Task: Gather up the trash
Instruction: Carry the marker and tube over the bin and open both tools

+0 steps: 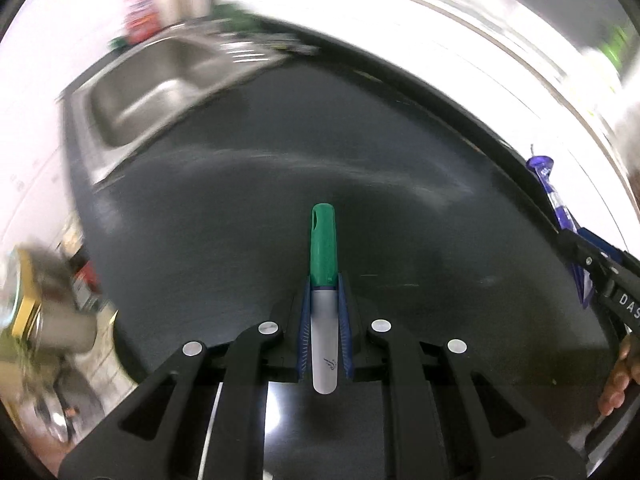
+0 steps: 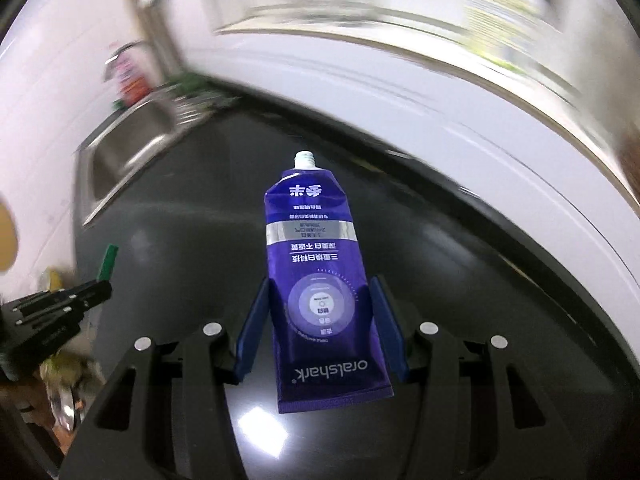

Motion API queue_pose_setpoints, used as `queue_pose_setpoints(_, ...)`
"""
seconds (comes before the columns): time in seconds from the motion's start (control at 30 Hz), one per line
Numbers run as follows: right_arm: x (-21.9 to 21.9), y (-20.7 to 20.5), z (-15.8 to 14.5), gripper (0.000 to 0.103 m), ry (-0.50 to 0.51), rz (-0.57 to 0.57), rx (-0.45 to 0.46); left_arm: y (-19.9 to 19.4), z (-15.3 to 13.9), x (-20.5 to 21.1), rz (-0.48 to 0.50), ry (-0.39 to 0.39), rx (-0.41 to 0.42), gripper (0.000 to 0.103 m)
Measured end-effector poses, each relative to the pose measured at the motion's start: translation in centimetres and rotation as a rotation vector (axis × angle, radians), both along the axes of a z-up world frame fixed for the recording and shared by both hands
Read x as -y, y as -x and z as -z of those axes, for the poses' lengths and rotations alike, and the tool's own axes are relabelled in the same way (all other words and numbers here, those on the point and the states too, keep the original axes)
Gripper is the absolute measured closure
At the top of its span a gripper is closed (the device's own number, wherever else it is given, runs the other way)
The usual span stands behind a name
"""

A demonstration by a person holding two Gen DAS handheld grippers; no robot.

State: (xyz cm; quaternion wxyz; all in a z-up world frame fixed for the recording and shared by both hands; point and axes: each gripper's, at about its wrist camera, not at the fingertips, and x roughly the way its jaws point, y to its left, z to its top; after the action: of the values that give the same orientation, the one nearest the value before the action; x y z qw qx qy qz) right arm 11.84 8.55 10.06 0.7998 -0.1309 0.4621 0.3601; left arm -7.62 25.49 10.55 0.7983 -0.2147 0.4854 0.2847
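Green-capped marker [image 1: 323,280] pinched in left gripper [image 1: 324,304], long axis pointing fwd along fingers. Right gripper [image 2: 322,328] clamps purple toothpaste tube [image 2: 316,264], nozzle fwd. Both items aloft over dark counter [image 1: 200,220]; no bin visible.

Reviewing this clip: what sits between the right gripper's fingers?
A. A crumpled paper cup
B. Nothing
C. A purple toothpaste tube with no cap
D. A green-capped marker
C: the right wrist view shows a purple toothpaste tube clamped between the blue fingers of the right gripper, its bare white nozzle pointing away over the dark counter; the marker is in the left gripper.
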Motion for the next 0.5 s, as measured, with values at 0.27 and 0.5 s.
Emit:
queue_pose_setpoints(0.27, -15.9, 11.6, -2.2, 0.052, -0.038, -0.357, 0.0, 13.2, -0.6, -8.6, -0.322, 0.008, 0.018, 0.091)
queue_pose_setpoints(0.5, -24.6, 22.5, -1.7, 0.052, -0.051, -0.61, -0.026, 23.7, 1.3, -13.0, -0.537, 0.032, -0.009, 0.091)
